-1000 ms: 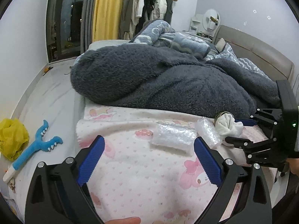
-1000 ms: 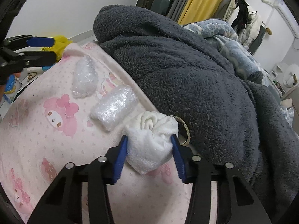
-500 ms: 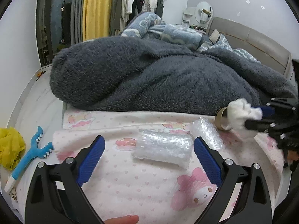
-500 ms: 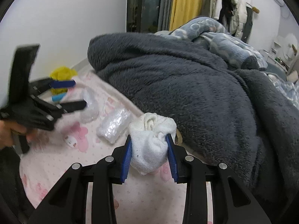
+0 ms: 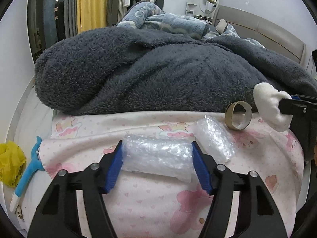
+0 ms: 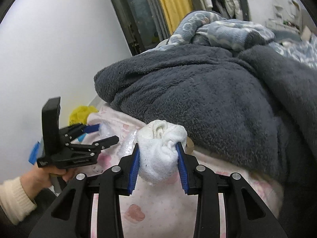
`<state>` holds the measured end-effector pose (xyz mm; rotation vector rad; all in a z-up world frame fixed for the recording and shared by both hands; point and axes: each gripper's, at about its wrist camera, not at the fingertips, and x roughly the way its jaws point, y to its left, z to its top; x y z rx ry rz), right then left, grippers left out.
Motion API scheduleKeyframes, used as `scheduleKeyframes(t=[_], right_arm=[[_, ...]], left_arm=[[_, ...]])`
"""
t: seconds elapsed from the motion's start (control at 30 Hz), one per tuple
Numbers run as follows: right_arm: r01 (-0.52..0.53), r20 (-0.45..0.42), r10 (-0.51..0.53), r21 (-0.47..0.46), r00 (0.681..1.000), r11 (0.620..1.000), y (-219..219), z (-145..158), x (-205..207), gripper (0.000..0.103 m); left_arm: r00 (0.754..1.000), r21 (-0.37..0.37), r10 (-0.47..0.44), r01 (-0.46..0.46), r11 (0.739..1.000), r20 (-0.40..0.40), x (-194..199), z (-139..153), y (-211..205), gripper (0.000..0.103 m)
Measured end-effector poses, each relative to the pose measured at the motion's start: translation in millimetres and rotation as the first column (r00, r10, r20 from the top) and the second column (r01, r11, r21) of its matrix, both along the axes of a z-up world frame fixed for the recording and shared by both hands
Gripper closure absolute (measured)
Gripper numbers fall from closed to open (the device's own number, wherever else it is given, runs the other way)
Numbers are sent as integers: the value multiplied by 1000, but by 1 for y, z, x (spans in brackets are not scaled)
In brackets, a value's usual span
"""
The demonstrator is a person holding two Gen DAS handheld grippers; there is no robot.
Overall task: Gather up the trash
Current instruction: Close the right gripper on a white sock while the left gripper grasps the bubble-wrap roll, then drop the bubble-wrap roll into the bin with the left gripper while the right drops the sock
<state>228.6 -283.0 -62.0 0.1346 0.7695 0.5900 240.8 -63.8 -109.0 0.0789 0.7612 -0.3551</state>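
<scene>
My left gripper point(image 5: 157, 154) has its blue pads on both ends of a clear bubble-wrap wad point(image 5: 156, 157) that lies on the pink printed sheet point(image 5: 150, 204). A second bubble-wrap wad point(image 5: 215, 138) lies just right of it, and a cardboard tape ring point(image 5: 238, 115) stands beyond. My right gripper point(image 6: 158, 162) is shut on a balled white sock point(image 6: 159, 154) and holds it above the sheet; the sock also shows in the left wrist view point(image 5: 270, 105). The left gripper shows in the right wrist view point(image 6: 99, 134) at the left.
A thick dark grey fleece blanket point(image 5: 158, 73) covers the bed behind the trash, with a blue patterned blanket point(image 5: 166, 22) further back. On the floor to the left lie a yellow bag point(image 5: 10, 162) and a blue toy point(image 5: 27, 174).
My left gripper moved forward and closed its pads around the near bubble-wrap wad. My right gripper lifted the sock up and away, uncovering the cardboard ring.
</scene>
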Motion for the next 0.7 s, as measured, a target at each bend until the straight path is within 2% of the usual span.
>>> scheduleKeyframes(t=[0.43, 0.7], right_arm=[[115, -12, -115, 101, 993, 988, 2, 22, -34, 67], [118, -9, -118, 71, 993, 990, 29, 30, -67, 67]], left_arm=[[998, -12, 55, -54, 998, 35, -34, 25, 24, 36], [992, -23, 121, -121, 992, 30, -58, 36, 51, 36]])
